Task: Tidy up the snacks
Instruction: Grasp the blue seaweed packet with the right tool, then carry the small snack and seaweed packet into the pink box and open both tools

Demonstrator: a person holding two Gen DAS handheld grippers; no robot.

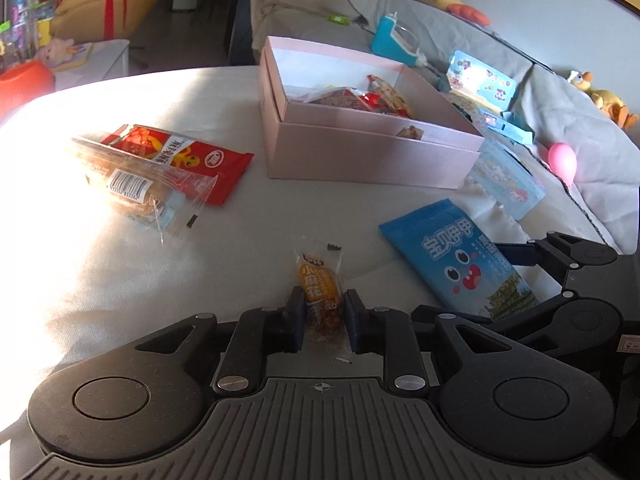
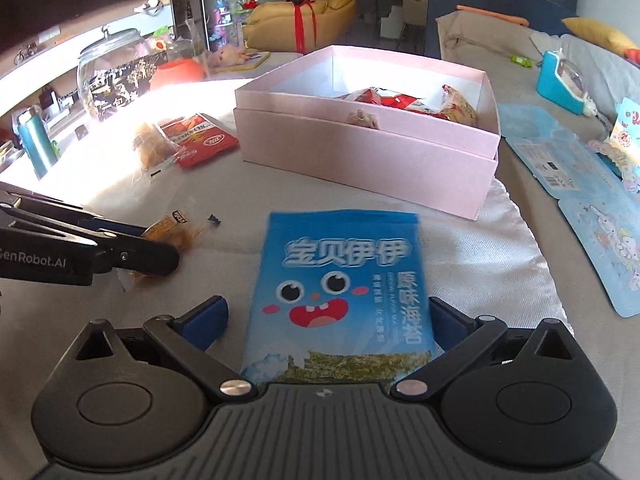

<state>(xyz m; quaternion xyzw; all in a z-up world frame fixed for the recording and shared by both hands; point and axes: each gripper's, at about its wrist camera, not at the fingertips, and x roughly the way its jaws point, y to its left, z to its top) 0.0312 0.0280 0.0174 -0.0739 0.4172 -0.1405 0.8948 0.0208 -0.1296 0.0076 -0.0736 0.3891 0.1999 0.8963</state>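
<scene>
A small orange twist-snack packet (image 1: 320, 280) lies on the white cloth, and my left gripper (image 1: 325, 316) is shut on its near end. In the right wrist view that packet (image 2: 176, 232) shows beside the left gripper's fingers (image 2: 148, 256). A blue seaweed bag (image 2: 340, 280) with a cartoon face lies flat between the wide-spread fingers of my right gripper (image 2: 326, 316), which is open; the left pad stands apart from the bag. Behind it sits the open pink box (image 2: 360, 152) with several red and orange snacks inside. A red snack pack (image 1: 180, 152) and a clear-wrapped bread (image 1: 128, 184) lie at the left.
A glass jar (image 2: 108, 76) and a teal bottle (image 2: 36, 144) stand at the far left edge. Blue sticker sheets (image 2: 580, 184), a blue toy (image 1: 394, 40) and a pink balloon (image 1: 562, 162) lie on the grey sofa at the right. Strong sunlight washes out the cloth's left side.
</scene>
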